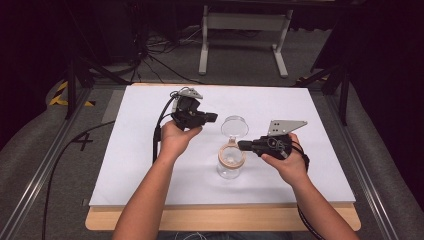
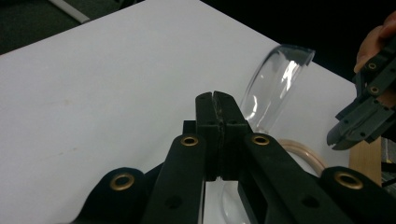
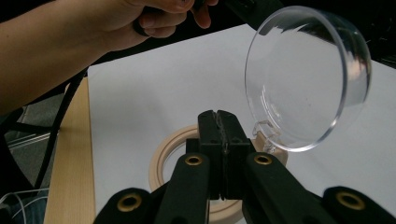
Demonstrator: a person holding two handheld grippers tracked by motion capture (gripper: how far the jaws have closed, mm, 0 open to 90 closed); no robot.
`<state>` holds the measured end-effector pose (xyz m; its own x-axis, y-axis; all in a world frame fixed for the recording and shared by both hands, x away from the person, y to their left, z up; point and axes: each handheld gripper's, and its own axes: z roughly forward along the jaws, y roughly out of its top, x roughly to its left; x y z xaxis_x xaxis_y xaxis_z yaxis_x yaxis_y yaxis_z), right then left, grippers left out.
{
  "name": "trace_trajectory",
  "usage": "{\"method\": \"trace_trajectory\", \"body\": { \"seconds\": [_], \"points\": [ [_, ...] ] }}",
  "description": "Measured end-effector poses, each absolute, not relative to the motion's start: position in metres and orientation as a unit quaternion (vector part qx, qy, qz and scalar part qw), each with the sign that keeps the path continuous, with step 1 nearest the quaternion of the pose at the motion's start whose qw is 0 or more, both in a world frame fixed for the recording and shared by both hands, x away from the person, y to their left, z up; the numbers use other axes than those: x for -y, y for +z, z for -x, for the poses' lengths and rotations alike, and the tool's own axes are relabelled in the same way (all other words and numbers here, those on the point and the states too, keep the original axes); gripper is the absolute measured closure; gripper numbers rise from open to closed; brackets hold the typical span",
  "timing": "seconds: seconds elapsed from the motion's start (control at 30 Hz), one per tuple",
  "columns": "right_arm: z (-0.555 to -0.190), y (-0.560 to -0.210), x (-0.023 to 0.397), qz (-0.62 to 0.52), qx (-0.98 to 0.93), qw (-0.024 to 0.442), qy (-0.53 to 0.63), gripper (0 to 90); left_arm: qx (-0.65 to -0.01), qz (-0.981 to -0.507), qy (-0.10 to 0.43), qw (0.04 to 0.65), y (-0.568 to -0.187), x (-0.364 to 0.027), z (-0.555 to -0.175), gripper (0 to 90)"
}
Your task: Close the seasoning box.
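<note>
Setting: white bench (image 1: 150,150), dark room behind.
Jar: clear jar (image 1: 230,165) mid-bench, hinged lid (image 1: 234,126) tipped open.
Right gripper (image 1: 243,145): jaws closed, empty, tips at the jar's rim (image 3: 163,158); nearer.
Left gripper (image 1: 214,117): closed, empty, raised beside the lid.

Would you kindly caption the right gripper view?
Shut right gripper poised over the open jar, its clear hinged lid standing upright.

Left claw (image 1: 212,117), right claw (image 1: 242,145): black jaws, brass rivets (grey three-cornered plates atop), black cables; forearms unsleeved.
</note>
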<state>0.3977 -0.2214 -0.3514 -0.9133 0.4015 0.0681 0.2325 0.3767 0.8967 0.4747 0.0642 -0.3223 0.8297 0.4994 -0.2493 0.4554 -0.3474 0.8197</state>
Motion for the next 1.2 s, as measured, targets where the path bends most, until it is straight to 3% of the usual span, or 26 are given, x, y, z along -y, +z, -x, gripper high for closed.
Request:
{"method": "trace_trajectory", "body": {
  "seconds": [0.67,1.2],
  "points": [
    [-0.405,-0.345,0.225,-0.232,-0.801,0.096,0.544,90.0,-0.267,-0.839,0.009,0.474,-0.320,-0.041,-0.480,89.4],
    [-0.399,-0.346,0.224,-0.223,-0.815,0.088,0.527,90.0,-0.242,-0.856,0.035,0.455,-0.308,-0.050,-0.447,88.2]
  ]
}}
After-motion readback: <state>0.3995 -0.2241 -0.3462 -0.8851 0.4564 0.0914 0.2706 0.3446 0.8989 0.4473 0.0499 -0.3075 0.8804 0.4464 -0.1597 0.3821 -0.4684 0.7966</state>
